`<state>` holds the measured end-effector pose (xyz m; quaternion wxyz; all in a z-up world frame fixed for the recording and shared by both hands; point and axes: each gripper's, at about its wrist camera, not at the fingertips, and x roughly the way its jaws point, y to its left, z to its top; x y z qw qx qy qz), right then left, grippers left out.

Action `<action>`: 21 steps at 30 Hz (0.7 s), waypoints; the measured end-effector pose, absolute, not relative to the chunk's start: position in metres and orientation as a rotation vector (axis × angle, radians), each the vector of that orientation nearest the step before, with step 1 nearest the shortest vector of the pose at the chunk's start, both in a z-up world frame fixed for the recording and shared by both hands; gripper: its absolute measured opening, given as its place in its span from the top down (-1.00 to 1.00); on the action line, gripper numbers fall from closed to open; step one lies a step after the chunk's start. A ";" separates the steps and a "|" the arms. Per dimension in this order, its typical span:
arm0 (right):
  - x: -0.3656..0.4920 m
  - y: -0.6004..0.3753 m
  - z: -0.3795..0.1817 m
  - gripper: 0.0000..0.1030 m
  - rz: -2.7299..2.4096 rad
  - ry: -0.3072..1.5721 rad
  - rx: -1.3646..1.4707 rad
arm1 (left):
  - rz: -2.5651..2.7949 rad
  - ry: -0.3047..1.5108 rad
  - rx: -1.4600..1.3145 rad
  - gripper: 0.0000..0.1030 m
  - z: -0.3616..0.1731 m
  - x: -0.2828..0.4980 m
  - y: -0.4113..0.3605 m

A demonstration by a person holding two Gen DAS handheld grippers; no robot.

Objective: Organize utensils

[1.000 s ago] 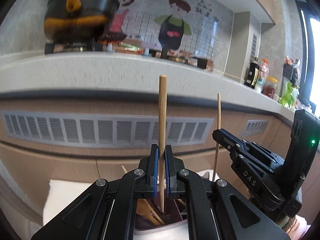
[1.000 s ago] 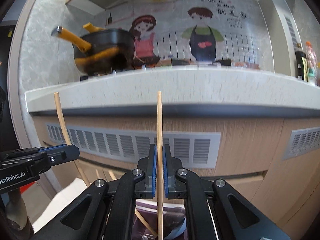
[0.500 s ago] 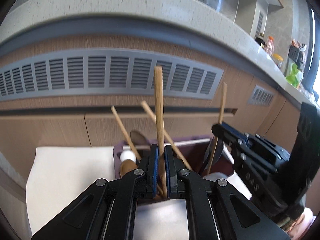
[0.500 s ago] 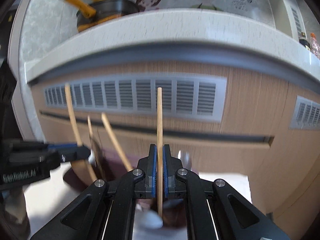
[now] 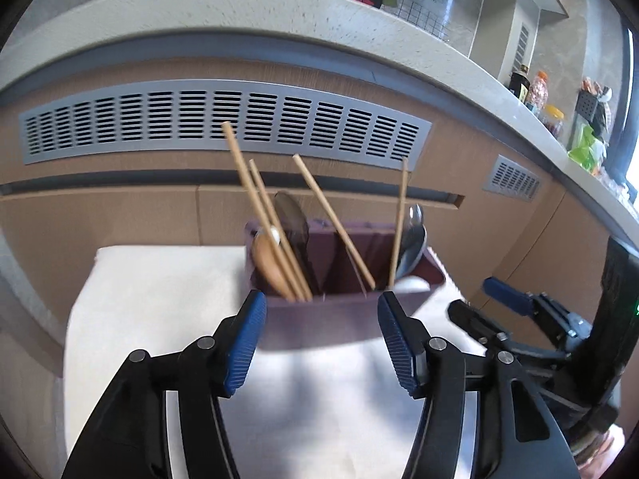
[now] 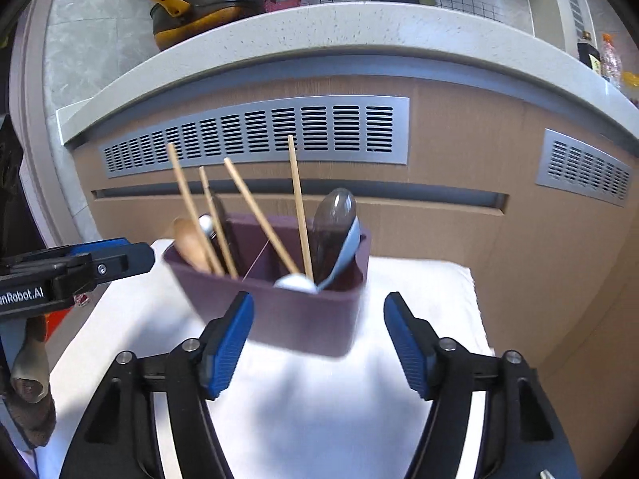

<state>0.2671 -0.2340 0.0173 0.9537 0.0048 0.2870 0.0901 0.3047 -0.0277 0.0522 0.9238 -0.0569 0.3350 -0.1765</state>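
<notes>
A dark purple utensil holder (image 5: pixel 331 319) (image 6: pixel 303 319) stands on a white cloth (image 5: pixel 159 299) (image 6: pixel 419 291). Several wooden chopsticks (image 5: pixel 255 203) (image 6: pixel 297 203) lean in it, with a wooden spoon (image 5: pixel 267 263) (image 6: pixel 191 243), a dark spoon (image 6: pixel 331 219), a metal spoon (image 5: pixel 411 239) and a blue-handled spoon (image 6: pixel 343 255). My left gripper (image 5: pixel 321 339) is open and empty just in front of the holder. My right gripper (image 6: pixel 319 343) is open and empty, also just in front of it. The right gripper also shows in the left wrist view (image 5: pixel 499 307), and the left gripper shows in the right wrist view (image 6: pixel 100 263).
A wooden cabinet front with grey vent grilles (image 5: pixel 223 123) (image 6: pixel 279 127) rises right behind the holder under a pale stone counter (image 6: pixel 319 36). A black and yellow pan (image 6: pixel 199 4) sits on the counter. Bottles (image 5: pixel 531 88) stand far right.
Both grippers lowered their chopsticks into the holder, opened and let go. Both have drawn back a little, and the views tilted down onto the holder and cloth.
</notes>
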 end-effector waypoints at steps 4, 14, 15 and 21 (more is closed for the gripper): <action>0.228 -0.233 0.020 -0.56 0.193 0.585 0.013 | -0.311 0.644 -0.095 -0.53 0.053 0.265 -0.020; 0.150 -0.227 0.021 -0.82 0.072 0.579 -0.007 | -0.147 0.504 -0.033 -1.00 0.039 0.164 -0.009; 0.144 -0.227 0.021 -0.82 0.056 0.572 -0.012 | -0.129 0.486 -0.016 -1.00 0.038 0.155 -0.010; 0.109 -0.233 0.023 -0.92 -0.006 0.532 0.029 | -0.011 0.404 0.041 -1.00 0.041 0.107 -0.017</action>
